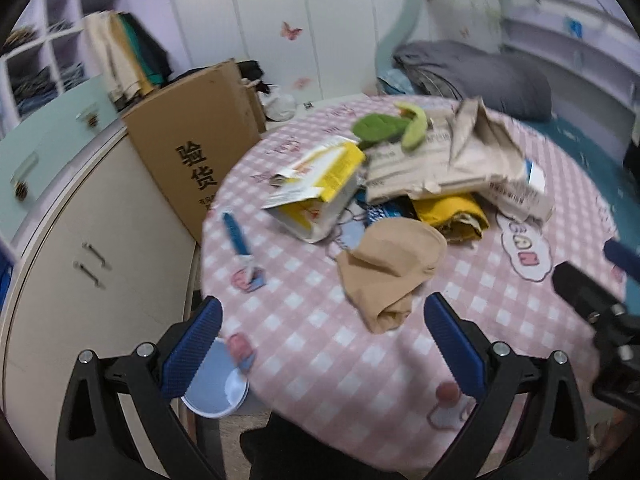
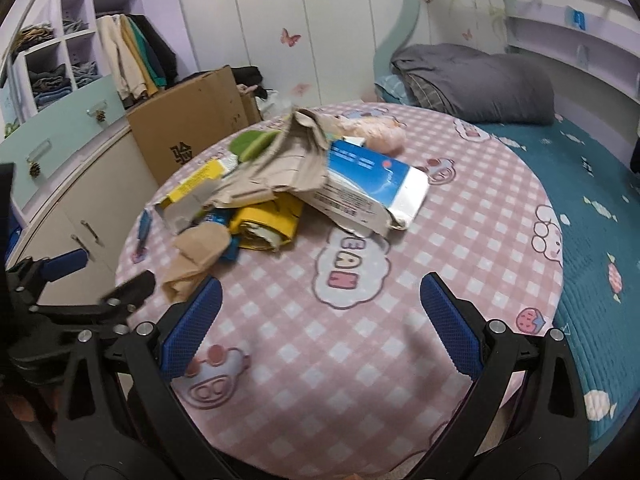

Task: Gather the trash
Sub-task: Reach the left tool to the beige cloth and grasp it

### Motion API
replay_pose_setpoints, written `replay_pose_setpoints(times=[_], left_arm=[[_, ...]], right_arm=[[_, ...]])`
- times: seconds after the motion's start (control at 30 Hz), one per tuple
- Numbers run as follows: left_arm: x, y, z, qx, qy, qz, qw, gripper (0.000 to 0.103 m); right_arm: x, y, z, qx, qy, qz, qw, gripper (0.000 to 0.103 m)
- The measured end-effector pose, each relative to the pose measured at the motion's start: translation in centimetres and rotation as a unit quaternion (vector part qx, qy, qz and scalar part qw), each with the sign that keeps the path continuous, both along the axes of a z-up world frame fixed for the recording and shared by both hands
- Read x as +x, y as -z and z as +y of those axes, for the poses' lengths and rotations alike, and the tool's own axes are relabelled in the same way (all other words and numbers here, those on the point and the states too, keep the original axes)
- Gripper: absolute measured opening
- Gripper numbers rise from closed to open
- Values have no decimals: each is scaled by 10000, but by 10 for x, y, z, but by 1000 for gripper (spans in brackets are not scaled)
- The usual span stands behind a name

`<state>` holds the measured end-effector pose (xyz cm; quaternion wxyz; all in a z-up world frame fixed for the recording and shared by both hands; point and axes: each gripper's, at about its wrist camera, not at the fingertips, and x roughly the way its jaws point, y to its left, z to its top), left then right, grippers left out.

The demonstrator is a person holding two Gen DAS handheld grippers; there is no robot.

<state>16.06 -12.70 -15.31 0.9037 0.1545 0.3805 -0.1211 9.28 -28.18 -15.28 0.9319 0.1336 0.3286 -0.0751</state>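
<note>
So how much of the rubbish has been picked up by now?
Nothing looks collected yet. The left gripper and right gripper are both open and empty above the pink checked table. Left to do: the torn yellow box, crumpled brown paper, blue-and-white packet and beige wrapper all lie there. A pale blue bin waits below the table's edge.

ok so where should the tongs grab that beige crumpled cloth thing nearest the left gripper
Take the rolled lower end of the beige cloth, the part pointing at the left tongs. Come in low from the near table edge: that end lies bare on the pink tablecloth, while its far side abuts the pile.
</note>
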Motion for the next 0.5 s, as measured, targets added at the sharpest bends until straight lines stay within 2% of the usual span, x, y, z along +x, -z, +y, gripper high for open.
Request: replay_pose_setpoints(times=[0.03, 0.07, 0.1, 0.23, 0.27, 0.3, 0.33, 0.4, 0.5], left_arm=[[4, 4, -5, 20, 60, 33, 10000, 98], [8, 9, -9, 31, 134, 86, 9999, 93], [10, 11, -12, 61, 166, 123, 9998, 81], [21, 26, -24, 131, 379, 329, 9987, 61], [23, 29, -26, 133, 423, 439, 9981, 44], [24, 31, -25, 80, 462, 505, 9976, 20], [24, 31, -24, -69, 519, 607, 9968, 13], [23, 25, -18, -321, 484, 582, 9966, 8], [18, 9, -8, -708, 438, 400, 9957, 7]], right_arm=[[2, 3, -3, 28, 8, 31, 10000, 97], [4, 5, -5, 52, 27, 67, 10000, 97], [6, 7, -8, 78, 40, 90, 9999, 97], [12, 7, -15, 190, 33, 76, 9998, 97], [15, 7, -17, 250, 16, 55, 9997, 97], [16, 5, -18, 301, 4, 28, 9995, 97], [16, 3, -19, 327, 6, -12, 9995, 97], [18, -5, -22, 349, 16, -159, 9993, 97], [24, -16, -27, 356, 50, -358, 9987, 97]])
